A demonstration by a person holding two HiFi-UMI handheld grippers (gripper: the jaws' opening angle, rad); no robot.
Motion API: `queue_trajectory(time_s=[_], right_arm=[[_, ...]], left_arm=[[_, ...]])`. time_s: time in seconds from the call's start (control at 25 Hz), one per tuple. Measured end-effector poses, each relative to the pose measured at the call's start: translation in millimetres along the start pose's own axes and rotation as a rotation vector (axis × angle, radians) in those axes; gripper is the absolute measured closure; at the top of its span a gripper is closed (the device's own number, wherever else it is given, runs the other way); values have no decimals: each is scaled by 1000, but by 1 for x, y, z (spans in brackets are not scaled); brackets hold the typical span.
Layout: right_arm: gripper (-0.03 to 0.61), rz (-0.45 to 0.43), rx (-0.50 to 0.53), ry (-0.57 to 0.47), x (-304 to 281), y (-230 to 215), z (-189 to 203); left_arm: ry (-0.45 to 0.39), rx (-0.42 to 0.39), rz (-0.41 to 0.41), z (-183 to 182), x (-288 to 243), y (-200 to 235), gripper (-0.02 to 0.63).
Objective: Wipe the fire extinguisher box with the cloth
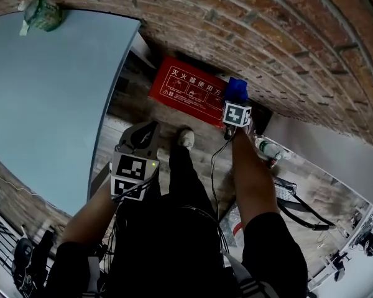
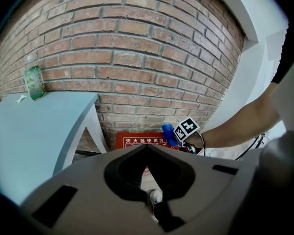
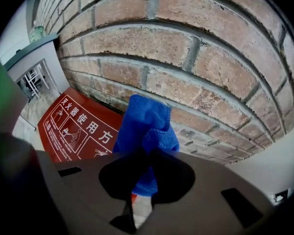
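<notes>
A brick wall (image 1: pixel 236 36) fills the top of the head view, with a pale grey-blue table (image 1: pixel 43 104) across the upper left. The red fire extinguisher box (image 1: pixel 186 89), printed with white characters, lies at the foot of the wall just right of the table, near frame centre. The left tool (image 2: pixel 147 147) hangs lower left of the box, well apart from it, jaws together with nothing between them. The right tool (image 3: pixel 144 155) is clamped on the blue cloth (image 3: pixel 147 126), which sits at the box's right end close by the brick. A green bottle (image 1: pixel 43 12) stands at the table's far corner
</notes>
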State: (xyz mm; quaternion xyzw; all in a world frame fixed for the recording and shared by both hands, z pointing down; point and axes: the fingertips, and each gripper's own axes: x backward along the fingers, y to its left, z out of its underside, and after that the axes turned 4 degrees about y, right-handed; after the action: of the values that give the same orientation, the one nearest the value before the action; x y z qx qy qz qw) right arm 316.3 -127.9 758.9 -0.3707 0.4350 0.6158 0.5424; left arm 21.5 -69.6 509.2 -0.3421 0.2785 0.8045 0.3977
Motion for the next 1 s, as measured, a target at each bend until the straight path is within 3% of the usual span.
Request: queue_trajectory(time_s=[0.28, 0.68, 1.0], right_arm=[[531, -27, -18, 33, 4, 8, 16], [531, -41, -30, 73, 8, 21, 32], [531, -102, -19, 42, 4, 83, 9]], left_arm=[[1, 33, 0, -11, 0, 2, 607], [-9, 4, 7, -16, 3, 9, 607], [11, -16, 9, -5, 8, 27, 607]])
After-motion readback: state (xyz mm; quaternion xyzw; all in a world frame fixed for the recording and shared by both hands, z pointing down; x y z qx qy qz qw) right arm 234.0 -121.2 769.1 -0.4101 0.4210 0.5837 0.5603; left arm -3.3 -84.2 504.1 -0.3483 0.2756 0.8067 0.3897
